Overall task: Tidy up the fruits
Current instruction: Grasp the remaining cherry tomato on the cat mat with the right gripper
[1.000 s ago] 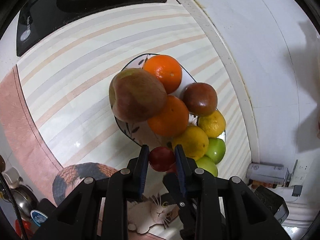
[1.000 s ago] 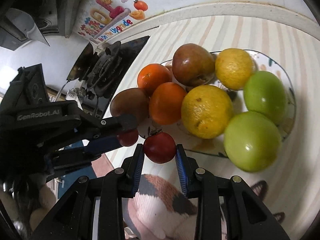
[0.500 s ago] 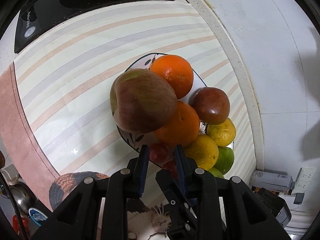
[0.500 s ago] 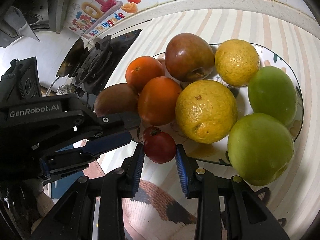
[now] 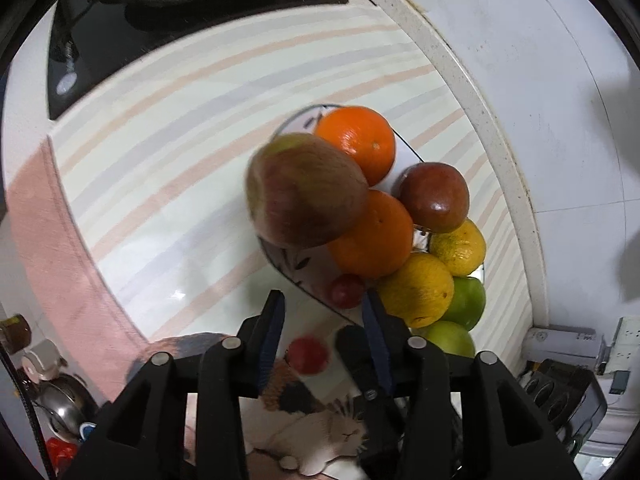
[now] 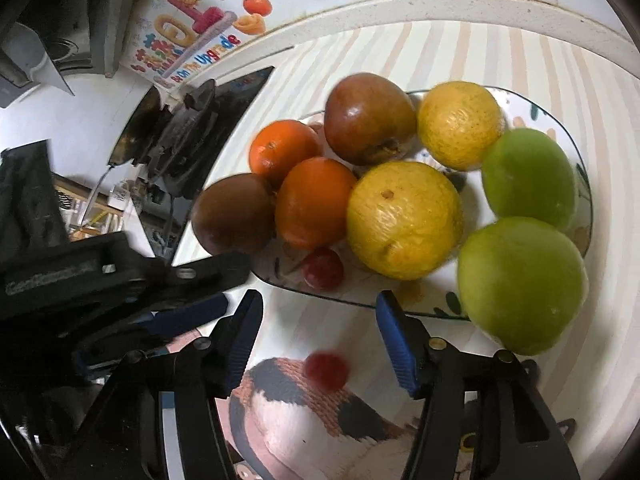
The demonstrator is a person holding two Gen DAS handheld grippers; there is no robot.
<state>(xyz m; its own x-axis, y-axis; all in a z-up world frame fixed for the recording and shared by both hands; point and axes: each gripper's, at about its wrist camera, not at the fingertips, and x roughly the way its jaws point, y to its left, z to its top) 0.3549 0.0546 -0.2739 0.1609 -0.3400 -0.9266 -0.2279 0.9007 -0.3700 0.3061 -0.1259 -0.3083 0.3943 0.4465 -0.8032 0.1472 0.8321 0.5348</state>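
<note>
Both claws had just been opening when I checked the views. Left claw (image 5: 324,310) stood with its jaws apart, gripping nothing; one small red fruit (image 5: 346,290) lay between and just beyond its pads, on the near part of the plate (image 5: 288,258). Right claw (image 6: 318,320) stood wider, also holding nothing. A second red fruit (image 6: 326,371), blurred, showed below the gap of its jaws, off the plate and over the cat-print mat (image 6: 304,412) at the near edge of the counter (image 6: 460,52); I could not tell whether it was resting or in the air.

On the plate, the pile was tight: a large red-green apple (image 5: 306,190) at the left, two oranges (image 5: 374,236) beside it, a dark red apple (image 5: 436,196) farther right, then two yellow citrus (image 5: 418,290) and two green apples (image 6: 522,284) at the right end. From the right view the left claw came in from the left, its blue pad (image 6: 188,314) just short of the plate's near rim. A black stove (image 5: 160,12) sat at the far left.
</note>
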